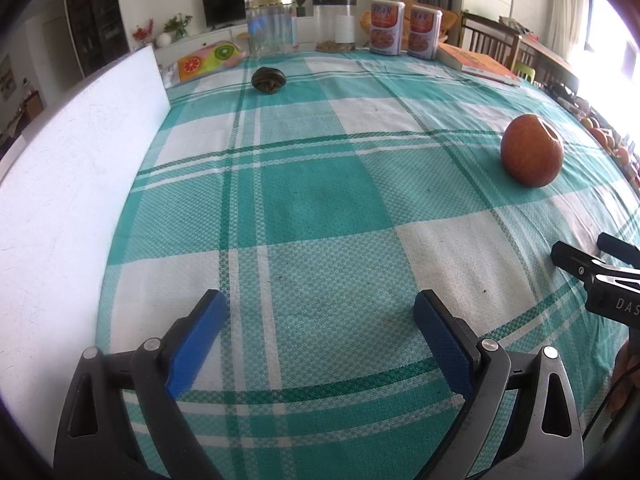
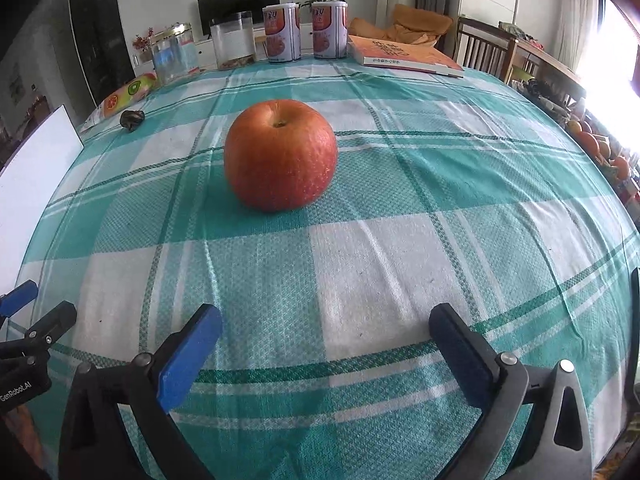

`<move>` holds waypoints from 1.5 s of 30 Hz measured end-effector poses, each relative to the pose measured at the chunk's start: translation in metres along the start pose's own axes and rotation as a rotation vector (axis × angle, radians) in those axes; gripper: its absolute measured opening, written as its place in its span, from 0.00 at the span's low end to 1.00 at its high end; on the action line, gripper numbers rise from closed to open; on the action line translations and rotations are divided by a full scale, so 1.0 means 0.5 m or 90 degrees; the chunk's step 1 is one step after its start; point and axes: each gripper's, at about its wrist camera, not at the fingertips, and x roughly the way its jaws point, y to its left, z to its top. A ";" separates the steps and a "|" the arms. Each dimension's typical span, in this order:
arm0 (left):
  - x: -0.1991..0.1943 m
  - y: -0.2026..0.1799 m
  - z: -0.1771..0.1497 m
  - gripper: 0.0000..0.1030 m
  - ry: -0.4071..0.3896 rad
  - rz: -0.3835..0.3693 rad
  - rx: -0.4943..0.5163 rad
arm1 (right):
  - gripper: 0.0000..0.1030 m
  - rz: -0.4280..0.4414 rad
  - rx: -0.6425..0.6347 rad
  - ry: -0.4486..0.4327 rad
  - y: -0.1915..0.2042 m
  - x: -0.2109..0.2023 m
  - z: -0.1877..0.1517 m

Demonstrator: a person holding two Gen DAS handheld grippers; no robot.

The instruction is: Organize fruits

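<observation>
A red apple (image 2: 280,154) stands upright on the green-and-white checked tablecloth (image 2: 400,240), straight ahead of my right gripper (image 2: 326,320), which is open and empty with a clear gap to the fruit. In the left wrist view the apple (image 1: 532,150) is far to the right. My left gripper (image 1: 320,306) is open and empty over bare cloth. A small dark wrinkled fruit (image 1: 269,79) lies far ahead of it; it also shows in the right wrist view (image 2: 132,119). A white board (image 1: 72,184) lies along the left.
At the table's far edge stand a clear jar (image 1: 271,26), a second jar (image 1: 335,24), two orange cans (image 1: 404,30), an orange book (image 1: 478,63) and a fruit-print packet (image 1: 208,58). Chairs (image 2: 486,50) stand at the far right. More fruit (image 2: 596,144) lies beyond the right edge.
</observation>
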 end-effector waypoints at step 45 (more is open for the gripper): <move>0.317 0.108 0.417 0.41 0.016 0.019 -0.091 | 1.00 -0.001 -0.004 0.001 0.000 0.003 0.001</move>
